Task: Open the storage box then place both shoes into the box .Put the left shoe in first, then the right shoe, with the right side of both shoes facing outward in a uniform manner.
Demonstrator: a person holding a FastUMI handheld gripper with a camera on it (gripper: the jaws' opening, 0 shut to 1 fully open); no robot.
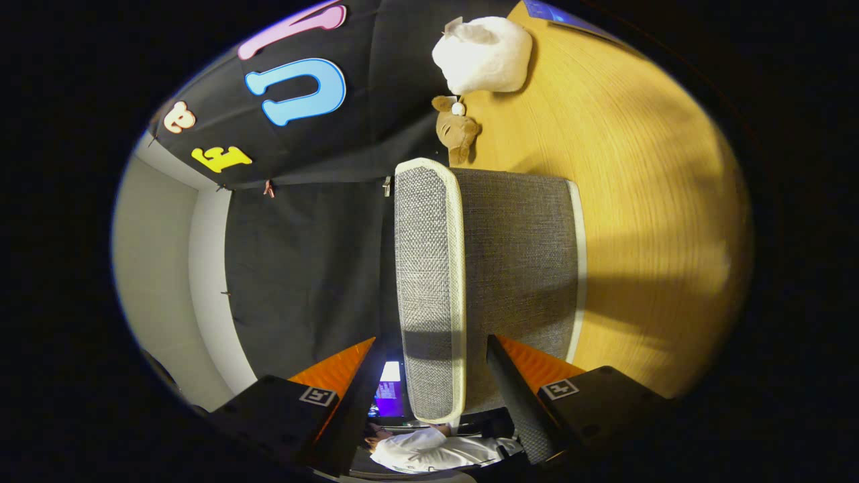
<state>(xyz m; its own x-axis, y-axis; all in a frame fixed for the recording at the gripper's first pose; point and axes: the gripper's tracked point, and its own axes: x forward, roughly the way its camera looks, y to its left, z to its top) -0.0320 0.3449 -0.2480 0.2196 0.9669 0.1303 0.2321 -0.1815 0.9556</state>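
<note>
A: Where is the storage box (490, 288)?
B: Grey fabric, on the wooden table (658, 221), its pale-edged lid (429, 282) reaching between the fingers.
A: And the gripper (429, 382)?
B: Spread wide, one finger on each side of the lid's edge, neither pressing it.
A: Beyond it?
B: A white plush toy (484, 54) and a brown one (456, 129) by the black cloth wall (302, 268).

White plush toy (484, 54) on wooden tabletop (644, 201), at its far end by the black cloth wall (302, 268). Small brown plush toy (458, 127) just beside the white one. Blue item (557, 15) at tabletop's far edge. Person in white sleeve (429, 449) near, lit screen (389, 396) beside.
</note>
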